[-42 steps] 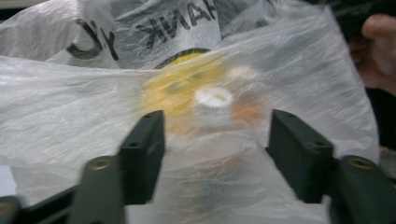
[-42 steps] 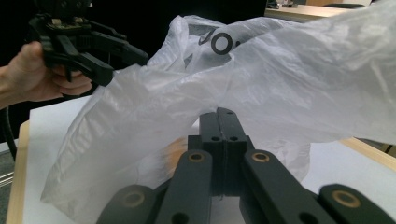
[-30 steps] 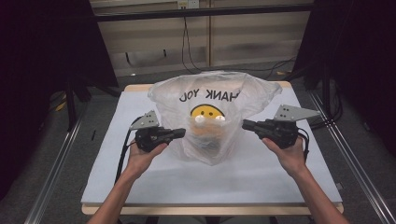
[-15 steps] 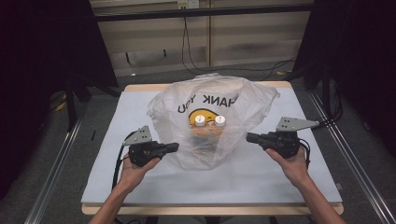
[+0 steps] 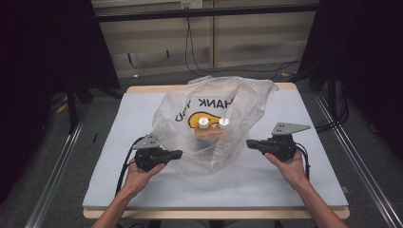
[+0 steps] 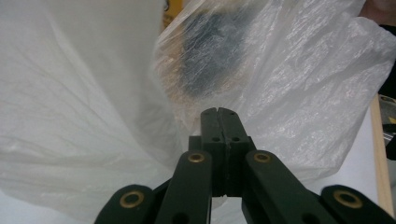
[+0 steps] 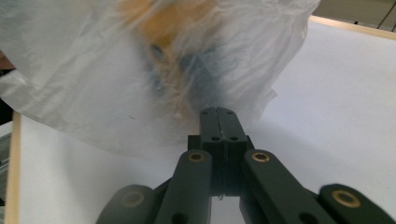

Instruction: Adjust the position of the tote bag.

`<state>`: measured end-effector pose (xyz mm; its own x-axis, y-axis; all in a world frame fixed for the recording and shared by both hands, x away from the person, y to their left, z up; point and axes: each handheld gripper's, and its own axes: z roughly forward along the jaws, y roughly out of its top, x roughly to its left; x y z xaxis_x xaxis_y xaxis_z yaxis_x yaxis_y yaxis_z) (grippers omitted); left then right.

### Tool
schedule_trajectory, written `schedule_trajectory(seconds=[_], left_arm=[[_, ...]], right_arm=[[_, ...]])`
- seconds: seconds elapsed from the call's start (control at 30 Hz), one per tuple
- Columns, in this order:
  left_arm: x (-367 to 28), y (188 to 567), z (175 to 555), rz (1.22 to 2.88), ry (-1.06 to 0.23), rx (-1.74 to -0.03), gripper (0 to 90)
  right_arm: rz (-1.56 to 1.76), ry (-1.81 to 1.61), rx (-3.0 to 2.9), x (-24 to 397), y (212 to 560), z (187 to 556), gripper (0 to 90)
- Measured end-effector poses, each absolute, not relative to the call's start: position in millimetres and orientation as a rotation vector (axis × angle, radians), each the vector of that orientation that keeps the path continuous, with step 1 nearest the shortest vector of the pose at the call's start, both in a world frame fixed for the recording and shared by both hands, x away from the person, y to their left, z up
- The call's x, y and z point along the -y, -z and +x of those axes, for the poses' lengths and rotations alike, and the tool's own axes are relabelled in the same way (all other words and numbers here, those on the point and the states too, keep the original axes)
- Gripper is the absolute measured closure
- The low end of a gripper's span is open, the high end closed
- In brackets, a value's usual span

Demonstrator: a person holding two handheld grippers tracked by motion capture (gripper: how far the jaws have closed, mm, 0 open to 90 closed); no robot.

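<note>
Left gripper view: left gripper (image 6: 218, 112) jaws pressed fully together, tips against the crinkled film of the plastic bag (image 6: 289, 84); a fold of film may be pinched between them, not clear from this angle. Right gripper view: right gripper (image 7: 218, 112) likewise closed tight, tips at the lower edge of the bag, with orange and dark shapes blurred behind the plastic.

High view: left gripper (image 5: 177, 154) at the bag's lower left edge, right gripper (image 5: 250, 143) at its lower right edge, each in one hand, pointing inward toward the other. Bag (image 5: 247, 102) stands slumped at mid-table, translucent white, with dark lettering and a yellow print. Two white bottle caps (image 5: 203, 121) show through the film, side by side above something orange. Bag rests on the white table (image 5: 304, 190); a wooden rim shows at the table's edges.
</note>
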<state>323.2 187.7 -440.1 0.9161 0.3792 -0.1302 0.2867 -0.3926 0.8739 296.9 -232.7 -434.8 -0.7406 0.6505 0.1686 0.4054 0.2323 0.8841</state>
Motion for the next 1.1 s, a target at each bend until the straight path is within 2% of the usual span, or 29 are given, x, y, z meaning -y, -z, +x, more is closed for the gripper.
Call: schedule_trajectory(seconds=[0.07,0.13,0.2,0.27,0.43,0.47,0.67,0.83,0.9,0.97,1.1], left_arm=[[-190,435,318,1.997,-0.114,-0.458,89.6],[-192,429,313,1.975,-0.111,-0.455,84.8],[-194,423,309,1.953,-0.120,-0.445,82.9],[-197,415,306,1.913,-0.118,-0.464,73.1],[-204,392,293,1.865,-0.171,-0.420,61.4],[-205,387,293,1.857,-0.180,-0.411,60.5],[-203,356,301,1.814,-0.230,-0.379,63.4],[-183,325,326,1.795,-0.250,-0.344,64.2],[-172,321,338,1.814,-0.250,-0.339,70.8],[-162,320,350,1.844,-0.237,-0.332,81.5],[-149,329,368,1.889,-0.223,-0.376,84.1]], right_arm=[[0.970,-1.546,-2.273,232,430,290,90.0],[0.959,-1.559,-2.251,233,422,282,81.5],[0.949,-1.582,-2.223,236,412,276,79.5],[0.941,-1.611,-2.178,241,400,270,71.7],[0.890,-1.647,-2.115,247,372,258,58.1],[0.885,-1.651,-2.114,247,368,257,57.9],[0.832,-1.649,-2.100,245,341,258,60.2],[0.772,-1.657,-2.105,231,315,270,60.8],[0.767,-1.638,-2.121,223,308,282,66.2],[0.756,-1.618,-2.143,216,303,295,71.7],[0.768,-1.591,-2.183,208,305,312,76.3]])
